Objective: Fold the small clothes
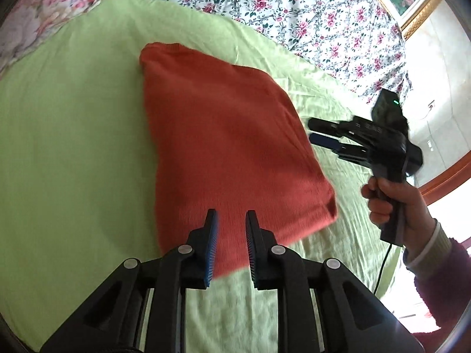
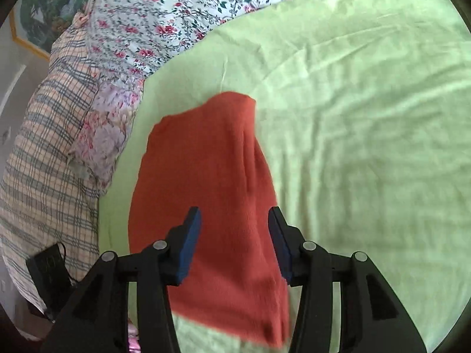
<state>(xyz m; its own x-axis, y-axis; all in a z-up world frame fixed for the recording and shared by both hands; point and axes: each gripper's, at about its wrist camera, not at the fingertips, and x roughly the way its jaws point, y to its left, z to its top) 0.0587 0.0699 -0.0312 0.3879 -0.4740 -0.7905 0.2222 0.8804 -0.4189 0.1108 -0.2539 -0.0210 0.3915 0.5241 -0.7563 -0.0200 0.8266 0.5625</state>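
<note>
Nearest, the left gripper (image 1: 231, 245) is hovering with its fingers parted narrowly and empty, pointing steeply down over the near short edge of the folded red garment (image 1: 223, 135); the right gripper (image 2: 234, 244), fingers parted wider and likewise gripping nothing, is hanging beside the garment's right long edge, held in the person's hand (image 1: 391, 203). The garment is lying flat on the green sheet (image 1: 67, 135), its long axis running away from both grippers toward the floral quilt (image 1: 294, 6) at the bed's far edge; the left gripper appears nearer.
</note>
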